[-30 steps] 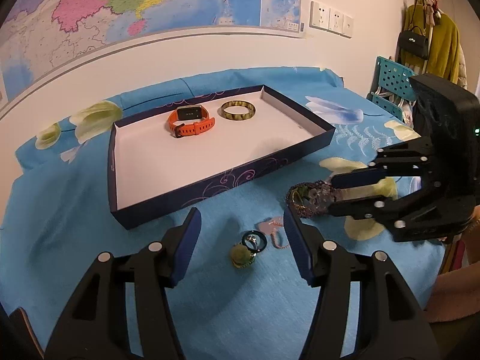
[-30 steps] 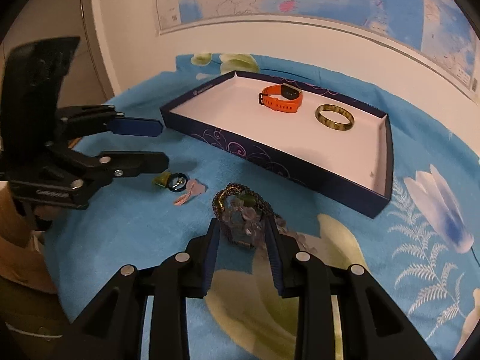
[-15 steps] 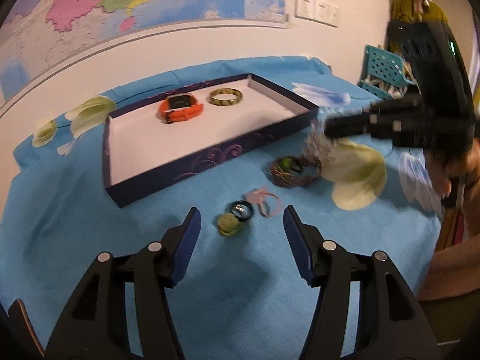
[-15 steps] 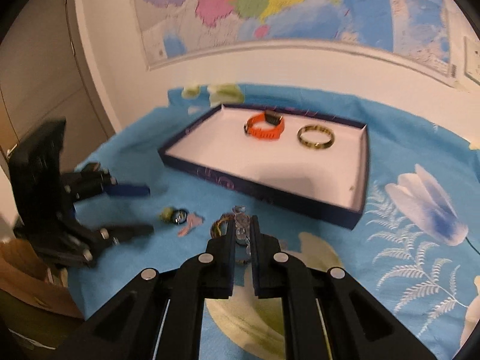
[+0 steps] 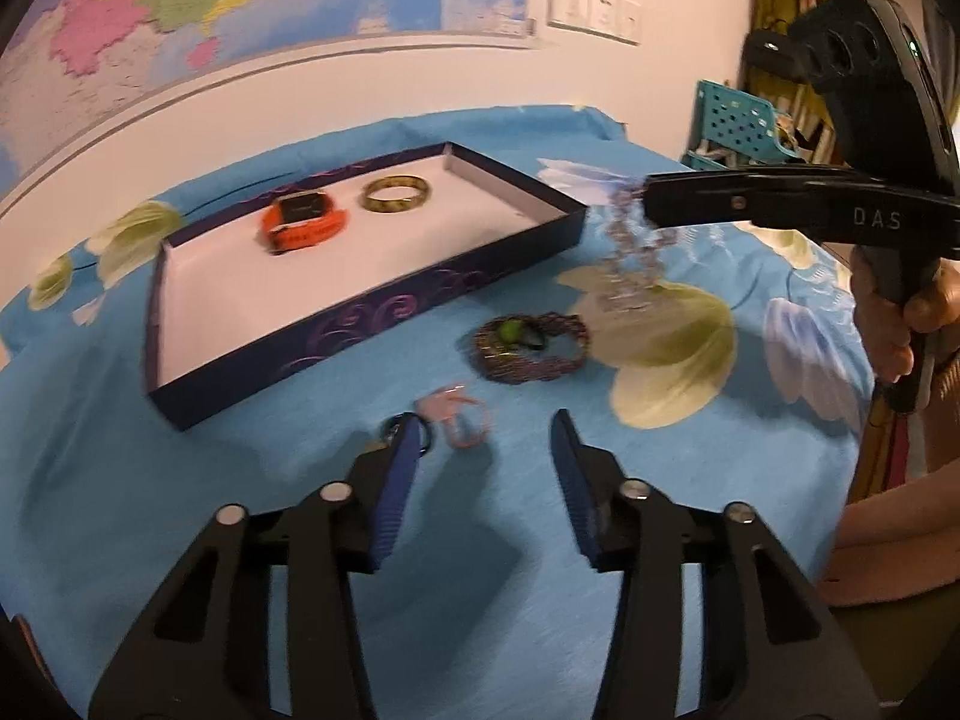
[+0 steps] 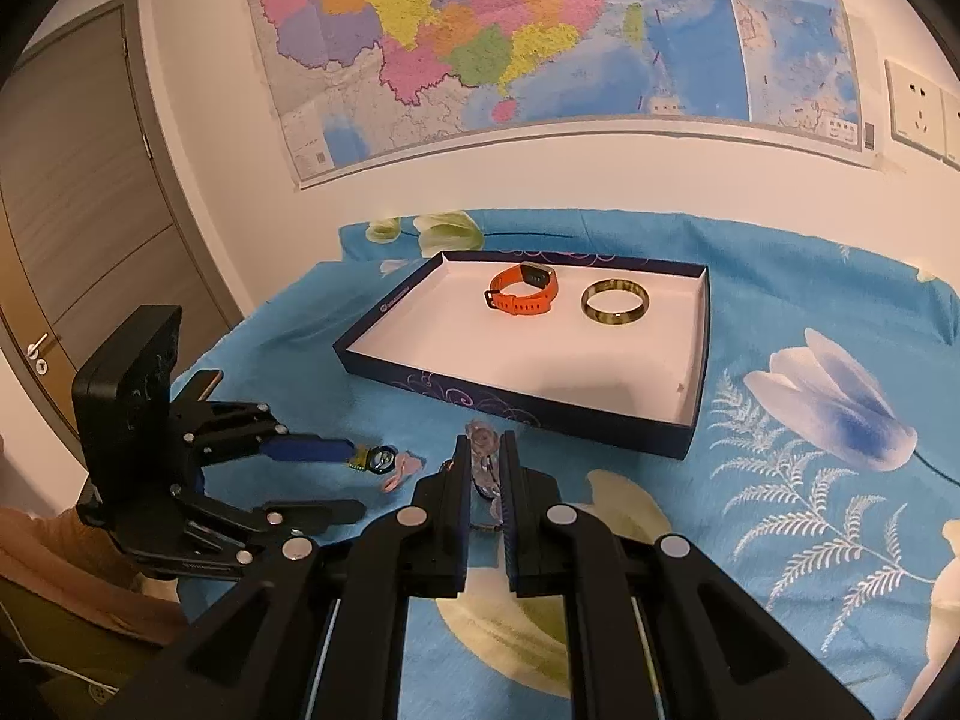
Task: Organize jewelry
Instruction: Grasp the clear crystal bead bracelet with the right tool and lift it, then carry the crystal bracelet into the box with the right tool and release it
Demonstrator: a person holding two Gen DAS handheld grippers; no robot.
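Note:
My right gripper [image 6: 483, 441] is shut on a pale purple bead bracelet [image 6: 485, 462], which hangs from its tips above the cloth in the left wrist view [image 5: 630, 258]. A dark beaded bracelet [image 5: 531, 348] with a green bead lies below it. My left gripper [image 5: 486, 426] is open and empty, low over a pink ring [image 5: 462, 417] and a dark ring [image 6: 381, 459]. The navy tray [image 5: 372, 324] holds an orange watch [image 5: 303, 219] and a gold-green bangle [image 5: 396, 199].
The table has a blue floral cloth [image 5: 672, 348]. A wall with a map [image 6: 510, 42] stands behind the tray. A teal crate [image 5: 738, 132] and hanging clothes are at the far right. A door [image 6: 78, 228] is to the left.
My right gripper has closed on the pale bead bracelet and lifted it off the dark bracelet, up toward the tray's near corner. My left gripper has moved forward to the rings.

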